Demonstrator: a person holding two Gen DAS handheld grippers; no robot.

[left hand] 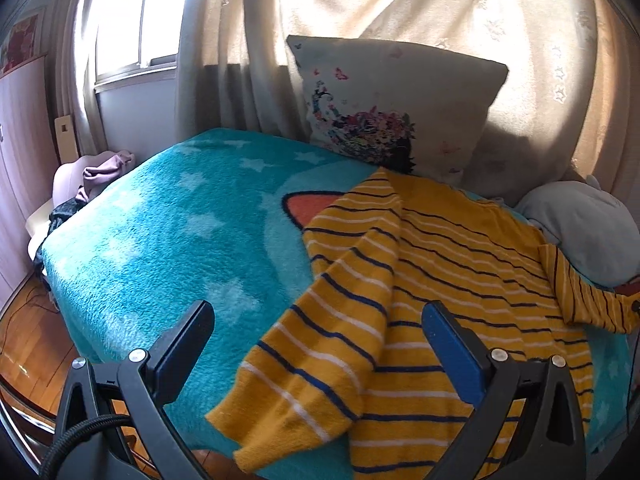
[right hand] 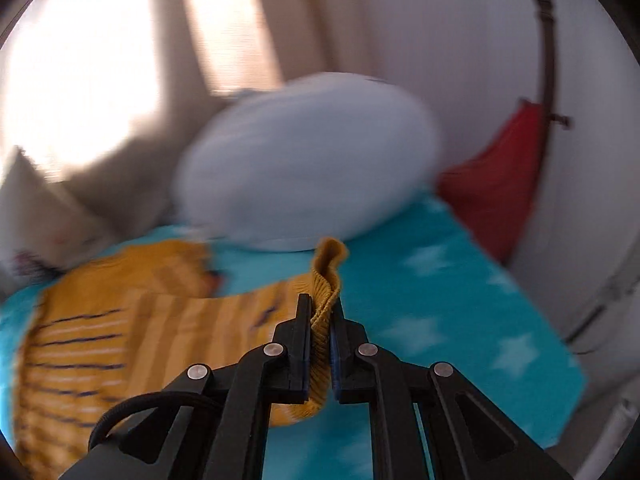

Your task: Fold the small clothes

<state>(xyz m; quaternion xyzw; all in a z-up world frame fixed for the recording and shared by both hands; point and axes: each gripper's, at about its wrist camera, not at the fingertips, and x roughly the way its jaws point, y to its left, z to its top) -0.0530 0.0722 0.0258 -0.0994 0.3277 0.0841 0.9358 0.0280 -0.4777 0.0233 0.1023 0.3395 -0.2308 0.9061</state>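
Right wrist: right tool (right hand: 320, 304) clamps striped sweater (right hand: 120, 320) cuff; no legible txt.

no readable text anywhere

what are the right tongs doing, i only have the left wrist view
Observer: The right tongs are shut on the ribbed cuff of the striped sweater.
Operator: is the cuff lifted or flat on the blanket
Observer: Lifted; it sticks up past the tips, above the blanket.
Operator: anything beyond it on that side
Observer: A pale cushion, blurred, with a red cloth by the wall.
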